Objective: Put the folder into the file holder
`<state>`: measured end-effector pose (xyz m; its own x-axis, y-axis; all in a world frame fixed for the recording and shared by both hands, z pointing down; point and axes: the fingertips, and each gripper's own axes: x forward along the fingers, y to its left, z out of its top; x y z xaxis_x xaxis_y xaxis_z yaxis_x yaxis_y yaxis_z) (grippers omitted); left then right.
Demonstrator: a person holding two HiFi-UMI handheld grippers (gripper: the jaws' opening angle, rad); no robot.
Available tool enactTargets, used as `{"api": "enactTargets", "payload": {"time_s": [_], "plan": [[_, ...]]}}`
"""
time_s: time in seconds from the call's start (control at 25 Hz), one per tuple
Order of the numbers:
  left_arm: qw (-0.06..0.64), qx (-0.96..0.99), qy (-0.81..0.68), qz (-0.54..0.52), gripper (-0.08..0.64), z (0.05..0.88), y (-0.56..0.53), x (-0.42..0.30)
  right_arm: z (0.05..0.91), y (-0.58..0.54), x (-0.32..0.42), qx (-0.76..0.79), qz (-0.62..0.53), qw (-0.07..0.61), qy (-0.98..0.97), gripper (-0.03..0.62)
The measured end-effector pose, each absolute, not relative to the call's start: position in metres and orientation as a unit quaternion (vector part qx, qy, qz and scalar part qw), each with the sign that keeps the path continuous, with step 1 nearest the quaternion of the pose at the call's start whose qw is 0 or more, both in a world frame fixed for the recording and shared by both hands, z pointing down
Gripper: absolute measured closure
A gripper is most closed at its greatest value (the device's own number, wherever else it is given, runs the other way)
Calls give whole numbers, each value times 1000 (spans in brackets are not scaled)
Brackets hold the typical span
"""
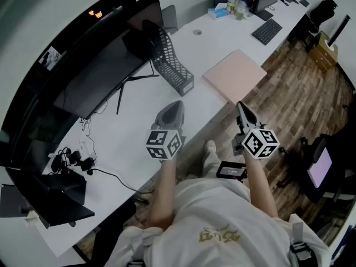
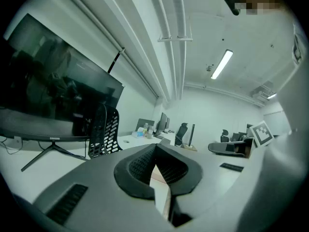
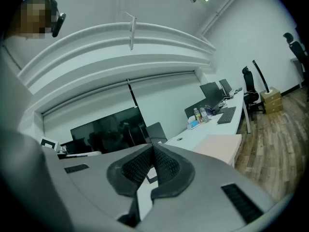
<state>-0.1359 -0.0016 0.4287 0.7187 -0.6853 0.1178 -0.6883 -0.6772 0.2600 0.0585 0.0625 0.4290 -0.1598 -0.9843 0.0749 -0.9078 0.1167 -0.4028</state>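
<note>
Lying flat at the white desk's [image 1: 129,149] near edge, the pale pink card folder [image 1: 235,75] sits ahead of the right gripper [image 1: 241,107], nearer it than the left gripper [image 1: 176,105], both clenched empty, with the black mesh file holder [image 1: 169,60] to its left.

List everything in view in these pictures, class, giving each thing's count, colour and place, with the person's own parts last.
desk: one, white, long
monitor: one, black, along the desk's back
folder: one, pink, flat on the desk by its front edge
file holder: one, dark grey mesh, on the desk between monitor and folder
keyboard: one, black, desk's far end
cables: a bunch, black, on the desk's near end
cardboard box: one, brown, on the wooden floor
left gripper: one, grey, over the desk, fingers shut on nothing
right gripper: one, grey, at the desk's edge near the folder, fingers shut on nothing
</note>
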Motion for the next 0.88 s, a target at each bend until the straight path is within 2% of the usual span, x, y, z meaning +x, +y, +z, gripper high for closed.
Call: {"api": "enactTargets", "payload": {"time_s": [0.32, 0.44, 0.48, 0.52, 0.56, 0.64, 0.76, 0.88], "plan": [[132, 918, -374, -1, 540, 424, 7, -127, 428, 74, 75, -655, -173, 104, 728, 581], [140, 921, -365, -6, 540, 427, 11, -123, 426, 80, 80, -652, -183, 133, 723, 581], [147, 924, -353, -11, 469, 428, 13, -118, 427, 81, 83, -650, -195, 149, 720, 581], [157, 927, -340, -15, 326, 430, 15, -113, 428, 83, 87, -646, -208, 166, 716, 580], [165, 930, -329, -15, 267, 433, 17, -106, 430, 84, 90, -640, -221, 182, 713, 544], [172, 933, -316, -1, 262, 442, 20, -96, 435, 88, 96, -625, -250, 209, 709, 384], [176, 936, -305, 23, 230, 452, 24, -81, 446, 95, 108, -620, -278, 226, 698, 364], [172, 939, -295, 35, 235, 455, 19, -65, 455, 92, 123, -617, -288, 233, 694, 342]]}}
